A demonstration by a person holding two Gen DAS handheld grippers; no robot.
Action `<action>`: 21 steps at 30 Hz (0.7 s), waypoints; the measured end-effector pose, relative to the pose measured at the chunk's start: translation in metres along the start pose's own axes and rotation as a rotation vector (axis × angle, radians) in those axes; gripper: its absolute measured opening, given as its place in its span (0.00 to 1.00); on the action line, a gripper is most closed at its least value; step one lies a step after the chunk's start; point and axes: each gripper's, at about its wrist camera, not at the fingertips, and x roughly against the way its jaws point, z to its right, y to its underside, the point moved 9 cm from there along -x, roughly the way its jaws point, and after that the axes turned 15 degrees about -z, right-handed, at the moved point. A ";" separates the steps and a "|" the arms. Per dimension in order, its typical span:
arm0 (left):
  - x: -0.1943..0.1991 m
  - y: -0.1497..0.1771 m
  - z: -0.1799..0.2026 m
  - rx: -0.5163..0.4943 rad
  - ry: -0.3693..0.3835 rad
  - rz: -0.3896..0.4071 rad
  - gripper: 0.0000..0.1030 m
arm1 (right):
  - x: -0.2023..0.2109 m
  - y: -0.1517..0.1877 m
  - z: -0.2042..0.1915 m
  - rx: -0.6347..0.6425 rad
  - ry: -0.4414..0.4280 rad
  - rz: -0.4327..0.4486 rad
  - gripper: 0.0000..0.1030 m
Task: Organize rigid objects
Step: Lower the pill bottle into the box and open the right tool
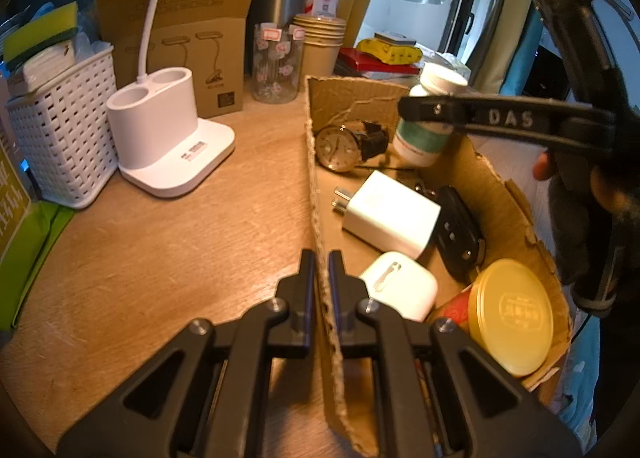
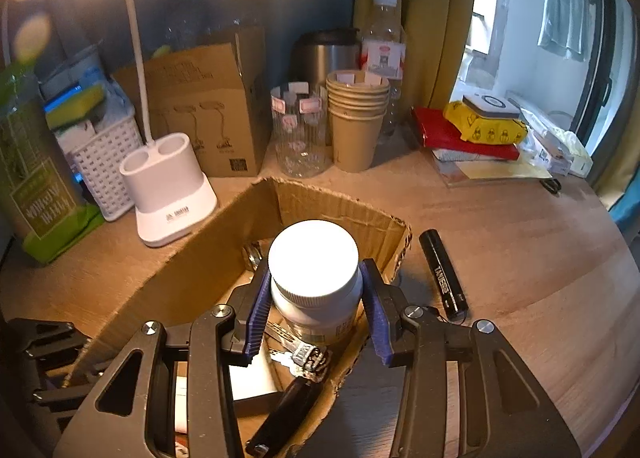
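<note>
My left gripper [image 1: 322, 270] is shut on the near side wall of an open cardboard box [image 1: 316, 178]. Inside the box lie a wristwatch [image 1: 340, 146], a white charger [image 1: 390, 214], a black car key [image 1: 460, 238], a white earbud case [image 1: 400, 286] and a yellow-lidded tin [image 1: 512, 314]. My right gripper [image 2: 316, 278] is shut on a white-capped pill bottle [image 2: 314, 258], upright and low in the box's far end. I cannot tell whether it touches the floor. A bunch of keys [image 2: 308, 358] lies under it. A black flashlight [image 2: 442, 274] lies on the table just right of the box.
Along the back stand a white lamp base [image 1: 172, 138], a white basket [image 1: 60, 138], a cardboard lamp carton [image 1: 192, 50], a glass jar [image 2: 300, 130], stacked paper cups [image 2: 356, 118], a steel mug [image 2: 324, 54] and a water bottle [image 2: 384, 42]. Red books [image 2: 448, 134] sit back right.
</note>
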 end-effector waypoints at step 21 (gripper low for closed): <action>0.000 0.000 0.000 -0.003 -0.005 0.004 0.08 | -0.013 0.003 -0.003 0.022 0.038 -0.033 0.51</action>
